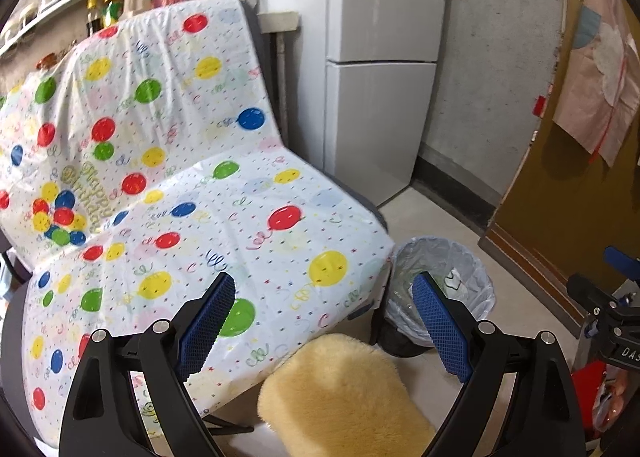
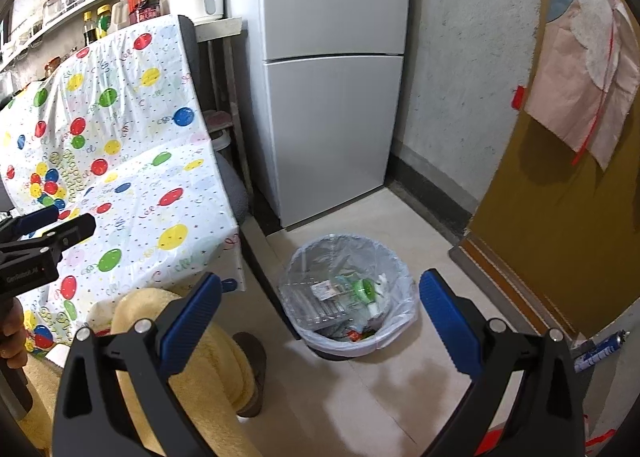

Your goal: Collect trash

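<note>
We hold the left gripper (image 1: 324, 293) with its blue-padded fingers (image 1: 208, 321) spread wide and nothing between them. Past the left finger's tip lies the balloon-print cloth (image 1: 192, 185), draped over a folded seat that rises behind it. Below the gap between the fingers sits a yellow fluffy cushion (image 1: 340, 389). Just beyond the right finger's tip stands the trash bin (image 1: 468, 281), lined with a clear bag, on the floor at the corner of the cloth.

Our right gripper (image 2: 320, 309) is likewise released, fingers (image 2: 448, 321) well apart and empty. Between and just ahead of its fingertips stands the same trash bin (image 2: 396, 321), and inside it we see collected trash (image 2: 340, 297): clear plastic packaging, a green-capped item and small wrappers. Under the left finger lies the yellow cushion (image 2: 216, 361). Farther ahead of the fingers rises a white fridge (image 2: 332, 97) against the grey wall. Off to the left finger's side, the other gripper (image 2: 44, 233) hovers over the balloon cloth (image 2: 132, 177).
</note>
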`<action>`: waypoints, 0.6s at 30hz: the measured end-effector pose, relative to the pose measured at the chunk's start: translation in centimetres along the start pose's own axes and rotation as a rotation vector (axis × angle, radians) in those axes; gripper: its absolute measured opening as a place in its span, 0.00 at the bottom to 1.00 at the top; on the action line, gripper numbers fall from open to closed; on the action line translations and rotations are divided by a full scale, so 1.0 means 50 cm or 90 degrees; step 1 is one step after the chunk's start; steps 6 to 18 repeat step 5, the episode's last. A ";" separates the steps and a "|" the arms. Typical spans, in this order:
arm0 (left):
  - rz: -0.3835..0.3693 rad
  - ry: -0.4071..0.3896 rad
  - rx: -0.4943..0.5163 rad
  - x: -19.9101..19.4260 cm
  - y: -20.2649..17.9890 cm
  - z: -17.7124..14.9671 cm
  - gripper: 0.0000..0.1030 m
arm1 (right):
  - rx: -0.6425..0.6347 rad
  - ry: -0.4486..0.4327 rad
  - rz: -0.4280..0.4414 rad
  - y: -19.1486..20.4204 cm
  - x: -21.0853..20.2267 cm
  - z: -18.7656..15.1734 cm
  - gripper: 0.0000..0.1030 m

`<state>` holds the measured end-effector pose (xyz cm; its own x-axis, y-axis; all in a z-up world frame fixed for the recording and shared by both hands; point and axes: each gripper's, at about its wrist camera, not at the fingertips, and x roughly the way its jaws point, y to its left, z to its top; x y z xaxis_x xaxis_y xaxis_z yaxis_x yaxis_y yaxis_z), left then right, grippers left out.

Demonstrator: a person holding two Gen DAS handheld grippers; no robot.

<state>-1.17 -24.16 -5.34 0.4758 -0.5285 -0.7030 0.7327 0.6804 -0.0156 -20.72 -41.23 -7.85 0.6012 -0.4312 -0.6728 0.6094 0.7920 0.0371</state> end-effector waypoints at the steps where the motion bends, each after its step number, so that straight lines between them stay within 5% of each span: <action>1: 0.010 0.004 -0.012 0.004 0.015 -0.003 0.87 | -0.001 0.001 0.008 0.006 0.005 0.003 0.94; 5: 0.040 0.026 -0.045 0.025 0.077 -0.021 0.87 | -0.022 0.019 0.054 0.057 0.040 0.011 0.94; 18: 0.040 0.026 -0.045 0.025 0.077 -0.021 0.87 | -0.022 0.019 0.054 0.057 0.040 0.011 0.94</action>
